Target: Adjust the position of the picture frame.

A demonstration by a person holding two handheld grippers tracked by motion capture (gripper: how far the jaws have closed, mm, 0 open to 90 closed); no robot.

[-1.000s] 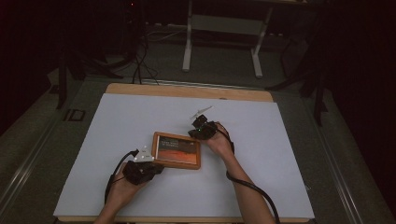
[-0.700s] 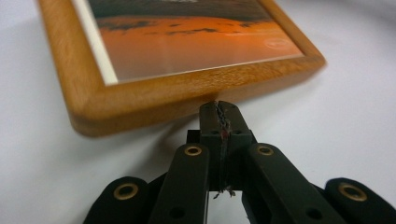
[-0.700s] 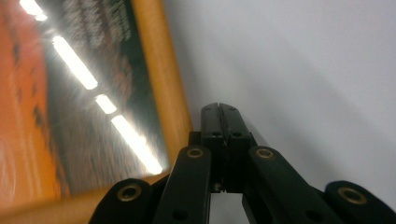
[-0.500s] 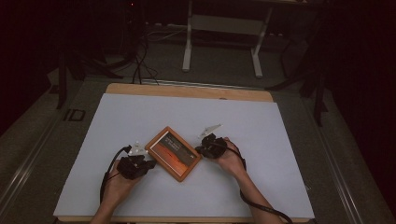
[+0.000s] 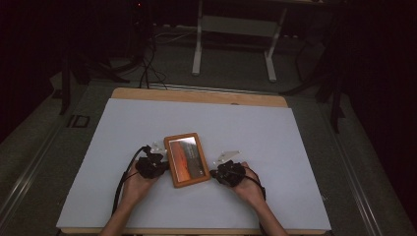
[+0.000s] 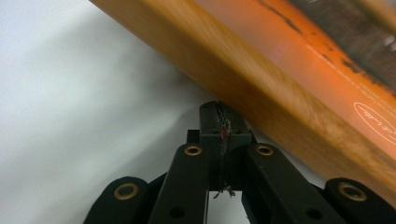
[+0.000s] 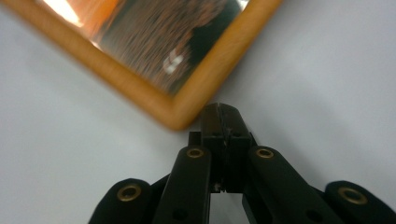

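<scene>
A picture in an orange-brown wooden frame [image 5: 186, 160] lies flat on the white tabletop [image 5: 123, 128], its long side running away from me. My left gripper [image 5: 163, 166] is shut, its tips against the frame's left edge. In the left gripper view the closed jaws [image 6: 219, 111] meet the frame's wooden side [image 6: 261, 88]. My right gripper [image 5: 213, 173] is also shut and sits at the frame's near right corner. There the closed tips [image 7: 224, 113] rest beside the rounded corner of the frame [image 7: 180, 114]. Neither gripper holds anything.
The white board lies on a wooden table whose far edge [image 5: 196, 96] shows behind it. A metal stand [image 5: 233, 44] and cables [image 5: 147, 64] are on the dark floor beyond. Bare board stretches to the left, right and far side of the frame.
The frame has turned clockwise from lying wide to lying lengthwise. My right gripper came toward me along its right side; the left gripper shifted up along its left edge. Both stayed shut.
</scene>
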